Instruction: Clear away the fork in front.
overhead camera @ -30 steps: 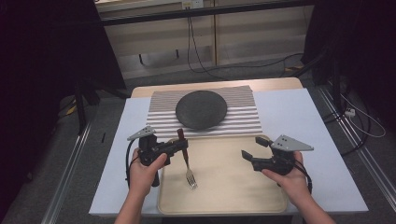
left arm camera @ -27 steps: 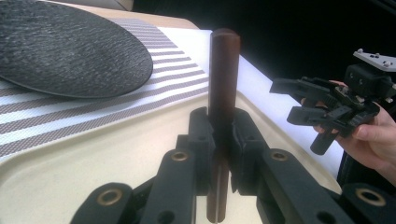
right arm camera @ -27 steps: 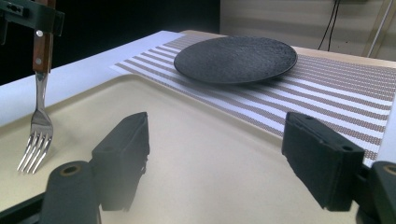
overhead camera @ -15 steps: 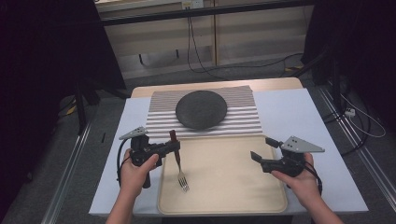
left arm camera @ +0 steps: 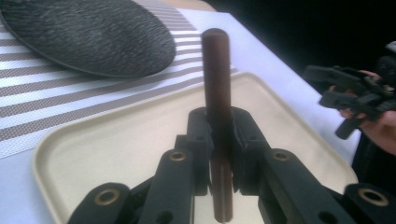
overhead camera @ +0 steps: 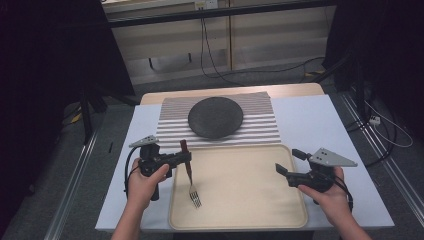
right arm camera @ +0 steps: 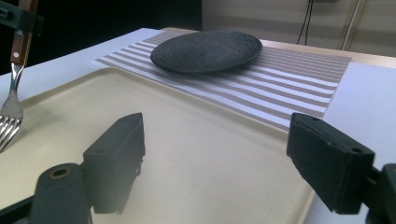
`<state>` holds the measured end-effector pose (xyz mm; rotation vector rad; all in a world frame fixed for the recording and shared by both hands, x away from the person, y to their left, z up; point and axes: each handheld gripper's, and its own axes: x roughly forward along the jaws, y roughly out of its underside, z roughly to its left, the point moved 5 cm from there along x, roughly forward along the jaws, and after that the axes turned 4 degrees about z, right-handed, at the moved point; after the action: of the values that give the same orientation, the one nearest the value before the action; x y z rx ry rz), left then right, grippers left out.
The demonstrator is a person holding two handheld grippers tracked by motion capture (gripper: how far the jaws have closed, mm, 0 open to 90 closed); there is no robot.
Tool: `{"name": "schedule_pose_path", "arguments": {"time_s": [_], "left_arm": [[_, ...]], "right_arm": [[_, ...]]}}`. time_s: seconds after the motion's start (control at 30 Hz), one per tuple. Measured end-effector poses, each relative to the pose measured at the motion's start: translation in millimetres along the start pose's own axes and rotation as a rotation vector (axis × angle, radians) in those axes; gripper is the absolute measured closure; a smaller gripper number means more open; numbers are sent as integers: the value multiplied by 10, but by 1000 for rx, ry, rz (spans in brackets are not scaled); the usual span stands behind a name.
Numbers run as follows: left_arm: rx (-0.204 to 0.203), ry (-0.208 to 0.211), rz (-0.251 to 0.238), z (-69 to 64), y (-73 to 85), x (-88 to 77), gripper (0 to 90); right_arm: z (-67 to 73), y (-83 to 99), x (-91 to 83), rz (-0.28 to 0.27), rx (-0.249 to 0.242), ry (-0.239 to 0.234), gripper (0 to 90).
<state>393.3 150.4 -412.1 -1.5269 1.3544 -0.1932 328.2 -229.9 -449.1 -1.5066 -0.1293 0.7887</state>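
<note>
A fork (overhead camera: 189, 176) with a dark brown handle hangs tines down over the left part of the beige tray (overhead camera: 240, 210). My left gripper (overhead camera: 186, 159) is shut on the handle (left arm camera: 217, 70), which sticks up between the jaws. Whether the tines (right arm camera: 9, 122) touch the tray I cannot tell. My right gripper (overhead camera: 291, 161) is at the tray's right edge; its jaws have just been opening and stand open with nothing between them. In the right gripper view my right gripper (right arm camera: 222, 161) faces a dark round plate (right arm camera: 205, 50). That plate (overhead camera: 215, 117) lies on a striped placemat (overhead camera: 260, 127).
The tray (right arm camera: 187, 140) lies on a white sheet (overhead camera: 315, 120) over the table, just in front of the placemat (right arm camera: 280, 84). Cables (overhead camera: 215, 55) run over the floor beyond the table. The person's right hand (left arm camera: 378, 126) shows past the tray (left arm camera: 116, 140).
My left gripper has carried the fork a little to the left. My right gripper has moved right, out to the tray's right edge, and its jaws stand slightly wider.
</note>
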Motion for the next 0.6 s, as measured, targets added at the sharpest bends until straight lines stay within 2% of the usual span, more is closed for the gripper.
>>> {"name": "schedule_pose_path", "arguments": {"time_s": [0.23, 0.6], "left_arm": [[-4, -33, 22, 144, 175, 150, 746], [-5, -39, 20, 223, 283, 173, 721]], "right_arm": [[-24, 29, -16, -8, 17, 0, 190], [-55, 31, -44, -18, 29, 5, 190]]}}
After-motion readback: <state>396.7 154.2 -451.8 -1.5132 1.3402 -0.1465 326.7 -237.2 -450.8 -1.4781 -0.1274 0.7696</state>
